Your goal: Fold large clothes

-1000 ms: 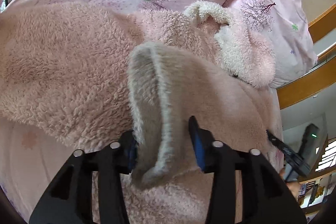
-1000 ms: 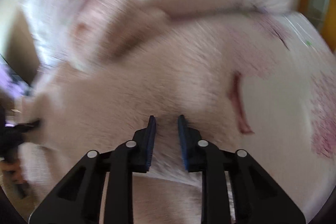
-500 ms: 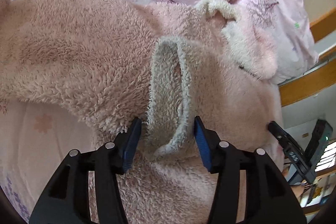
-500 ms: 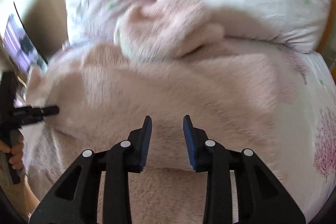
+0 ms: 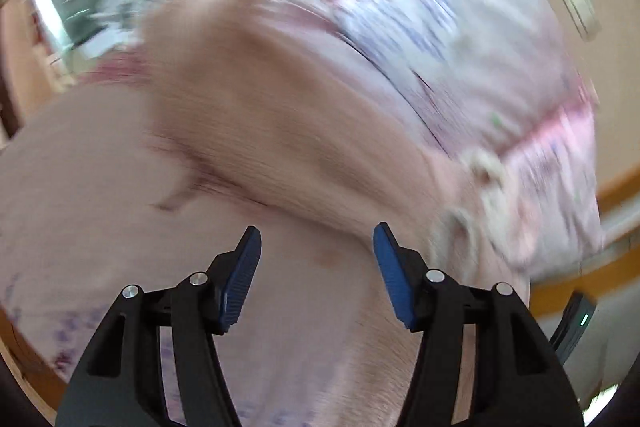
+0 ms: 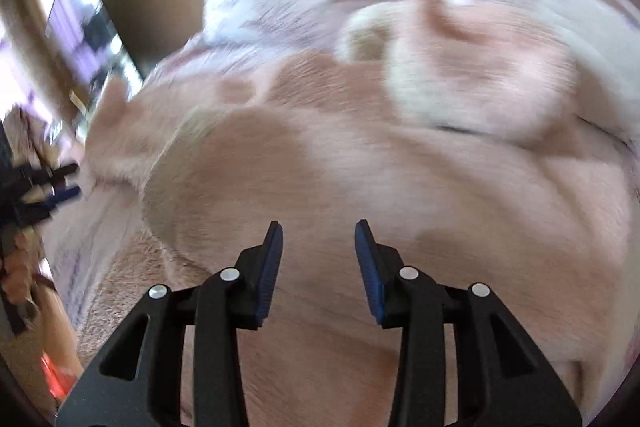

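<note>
A large fluffy pink garment (image 5: pixel 256 123) lies spread on the bed, blurred by motion in both views. My left gripper (image 5: pixel 316 239) hovers over its lower edge; the jaws are opening and nothing sits between them. In the right wrist view the same garment (image 6: pixel 400 195) fills the middle, with its cream-lined hood (image 6: pixel 460 67) bunched toward the pillows. My right gripper (image 6: pixel 318 231) is above the fleece, its jaws opening with only fabric far below the gap. The left gripper (image 6: pixel 52 183) shows at the left edge of that view, held by a hand.
Floral pink and white pillows (image 5: pixel 480 39) lie at the head of the bed. A pink patterned sheet (image 5: pixel 80 227) covers the mattress. A wooden bed frame (image 5: pixel 616 187) runs along the right. A dark screen (image 6: pixel 92 27) stands beside the bed.
The left gripper let go of the cream-edged cuff and swung away to the garment's edge, jaws wider. The right gripper opened and pulled back over the fleece. Both views rolled.
</note>
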Available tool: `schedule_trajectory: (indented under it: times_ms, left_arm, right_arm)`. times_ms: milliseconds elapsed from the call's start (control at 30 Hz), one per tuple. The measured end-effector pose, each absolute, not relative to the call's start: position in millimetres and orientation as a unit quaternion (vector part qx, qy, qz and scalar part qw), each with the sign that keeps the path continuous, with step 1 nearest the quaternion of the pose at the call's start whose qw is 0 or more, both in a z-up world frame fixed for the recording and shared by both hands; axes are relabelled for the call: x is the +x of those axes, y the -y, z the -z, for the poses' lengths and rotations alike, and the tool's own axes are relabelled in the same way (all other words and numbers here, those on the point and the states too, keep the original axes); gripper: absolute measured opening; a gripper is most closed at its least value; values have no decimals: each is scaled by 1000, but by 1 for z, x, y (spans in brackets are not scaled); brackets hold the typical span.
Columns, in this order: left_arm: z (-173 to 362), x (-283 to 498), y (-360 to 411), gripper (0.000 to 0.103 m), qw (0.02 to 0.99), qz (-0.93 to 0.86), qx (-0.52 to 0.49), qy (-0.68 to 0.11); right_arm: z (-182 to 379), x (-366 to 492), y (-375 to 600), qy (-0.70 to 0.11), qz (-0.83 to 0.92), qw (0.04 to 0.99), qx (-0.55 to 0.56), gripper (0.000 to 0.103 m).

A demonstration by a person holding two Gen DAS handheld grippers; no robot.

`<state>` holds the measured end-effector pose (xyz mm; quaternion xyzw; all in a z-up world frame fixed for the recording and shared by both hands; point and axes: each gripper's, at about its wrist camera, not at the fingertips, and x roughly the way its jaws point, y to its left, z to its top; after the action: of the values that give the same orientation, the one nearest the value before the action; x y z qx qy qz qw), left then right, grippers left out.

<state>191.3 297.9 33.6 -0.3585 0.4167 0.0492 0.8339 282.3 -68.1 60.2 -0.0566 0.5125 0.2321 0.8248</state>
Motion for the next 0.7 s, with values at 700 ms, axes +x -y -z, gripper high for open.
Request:
schedule_trajectory:
  times_ms: [700]
  left_arm:
    - [32, 219, -439, 41, 716, -137, -639, -244]
  right_arm:
    - [-87, 260, 157, -486, -192, 852, -18, 59]
